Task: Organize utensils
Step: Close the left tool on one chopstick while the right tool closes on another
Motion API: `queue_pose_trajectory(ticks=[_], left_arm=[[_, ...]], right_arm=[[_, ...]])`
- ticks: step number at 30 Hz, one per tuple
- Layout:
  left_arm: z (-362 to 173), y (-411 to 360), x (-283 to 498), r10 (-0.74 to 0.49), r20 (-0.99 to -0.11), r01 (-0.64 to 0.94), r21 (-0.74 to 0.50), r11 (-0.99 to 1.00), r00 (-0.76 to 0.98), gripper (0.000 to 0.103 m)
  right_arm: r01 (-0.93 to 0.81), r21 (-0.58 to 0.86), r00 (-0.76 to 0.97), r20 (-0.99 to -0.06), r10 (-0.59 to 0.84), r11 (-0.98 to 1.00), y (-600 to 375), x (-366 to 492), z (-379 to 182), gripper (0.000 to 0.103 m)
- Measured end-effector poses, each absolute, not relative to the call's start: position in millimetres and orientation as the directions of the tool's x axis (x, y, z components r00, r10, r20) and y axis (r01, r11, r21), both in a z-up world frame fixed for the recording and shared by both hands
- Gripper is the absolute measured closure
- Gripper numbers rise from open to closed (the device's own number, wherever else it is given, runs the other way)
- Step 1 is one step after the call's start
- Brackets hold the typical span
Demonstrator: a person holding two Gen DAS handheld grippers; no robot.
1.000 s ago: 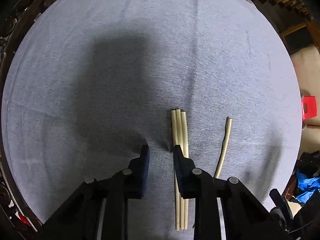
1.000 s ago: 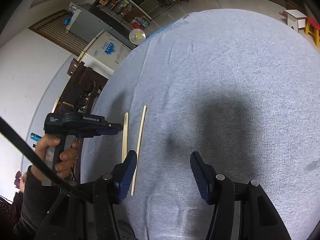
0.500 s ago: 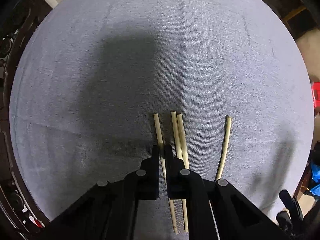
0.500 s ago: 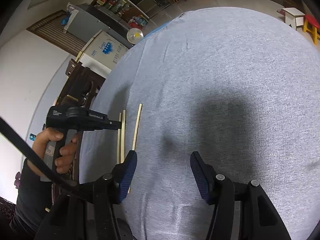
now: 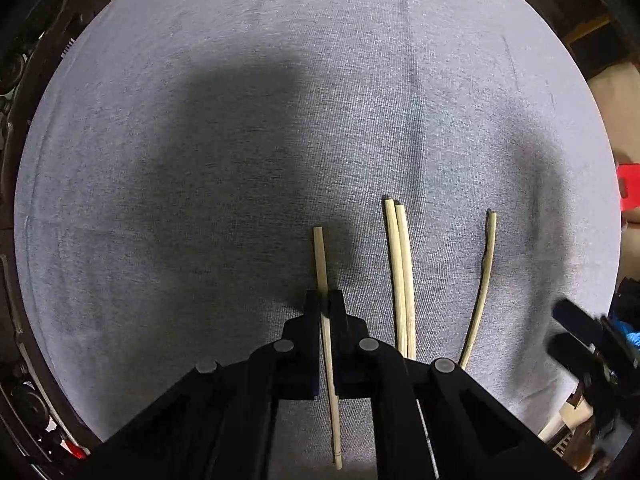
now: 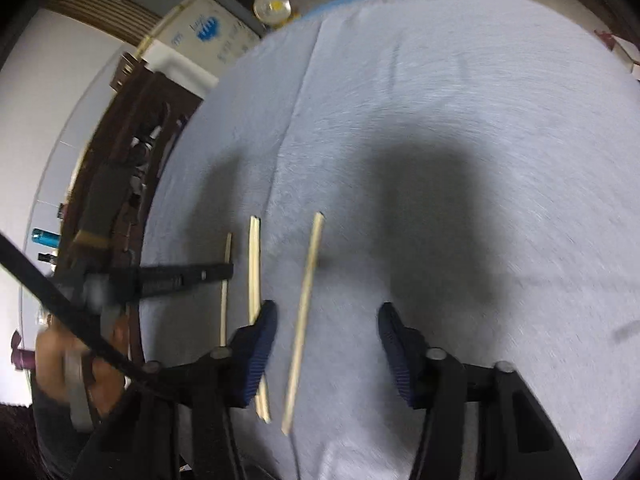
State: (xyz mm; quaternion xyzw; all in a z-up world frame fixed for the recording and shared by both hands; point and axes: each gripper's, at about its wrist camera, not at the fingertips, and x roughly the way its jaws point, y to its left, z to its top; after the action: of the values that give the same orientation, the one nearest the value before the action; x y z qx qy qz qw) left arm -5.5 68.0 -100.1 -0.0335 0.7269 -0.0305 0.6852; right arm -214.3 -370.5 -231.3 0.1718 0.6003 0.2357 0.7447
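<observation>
My left claw [image 5: 325, 300] pinches one chopstick [image 5: 320, 256], apart from the pair [image 5: 400, 264] on the grey tabletop [image 5: 200, 160]. My right claw [image 6: 326, 344], just narrowing, straddles a fourth chopstick [image 6: 306, 300] untouched.

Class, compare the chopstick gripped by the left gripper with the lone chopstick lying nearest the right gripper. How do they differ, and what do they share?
1. The gripped chopstick is clamped in the shut left gripper; the lone chopstick lies free, between the right gripper's open jaws.
2. The gripped chopstick looks clean and pale; the lone chopstick shows dark marks.
3. The gripped chopstick is left of the touching pair; the lone chopstick is right of it.

Both are slim, pale sticks on the grey tablecloth.
</observation>
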Motion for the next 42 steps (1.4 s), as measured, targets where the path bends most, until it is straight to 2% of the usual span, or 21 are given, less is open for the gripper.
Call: queue_pose_trajectory(ticks=[2, 6, 9, 16, 34, 35, 37, 38, 42], left_arm=[[-102, 72, -5, -0.096, -0.994, -0.007, -0.096, 0.995, -0.054, 0.098], [-115, 72, 0, -0.132, -0.990, -0.020, -0.131, 0.991, -0.054, 0.098], [-116, 77, -1, -0.149, -0.987, -0.020, -0.148, 0.989, -0.052, 0.098], [-121, 93, -3, -0.173, -0.984, -0.017, -0.172, 0.985, -0.049, 0.098], [-115, 86, -24, -0.131, -0.986, 0.012, -0.133, 0.991, -0.104, 0.097], [-113, 80, -26, -0.125, -0.986, 0.017, -0.127, 0.992, -0.107, 0.096], [-114, 75, -27, -0.158, -0.980, 0.006, -0.160, 0.987, -0.120, 0.082], [-113, 75, -27, -0.176, -0.976, 0.003, -0.178, 0.984, -0.126, 0.071], [-111, 67, -35, -0.137, -0.985, 0.040, -0.142, 0.989, -0.103, 0.069]], right_arm=[[-0.128, 0.517, 0.135, -0.836, 0.532, 0.846, -356, -198, -235, 0.066], [-0.143, 0.434, 0.098, -0.888, 0.449, 0.889, -323, -177, -238, 0.070], [-0.140, 0.391, 0.064, -0.913, 0.402, 0.910, -308, -168, -246, 0.082], [-0.138, 0.278, 0.030, -0.958, 0.284, 0.951, -295, -167, -253, 0.090], [-0.216, 0.240, -0.021, -0.970, 0.242, 0.946, -274, -189, -258, 0.091], [-0.225, 0.234, -0.019, -0.972, 0.235, 0.946, -270, -189, -259, 0.091], [-0.221, 0.236, -0.019, -0.971, 0.238, 0.946, -260, -188, -261, 0.091], [-0.218, 0.243, -0.022, -0.970, 0.244, 0.945, -258, -187, -261, 0.091], [-0.231, 0.244, -0.019, -0.969, 0.246, 0.942, -254, -190, -265, 0.091]])
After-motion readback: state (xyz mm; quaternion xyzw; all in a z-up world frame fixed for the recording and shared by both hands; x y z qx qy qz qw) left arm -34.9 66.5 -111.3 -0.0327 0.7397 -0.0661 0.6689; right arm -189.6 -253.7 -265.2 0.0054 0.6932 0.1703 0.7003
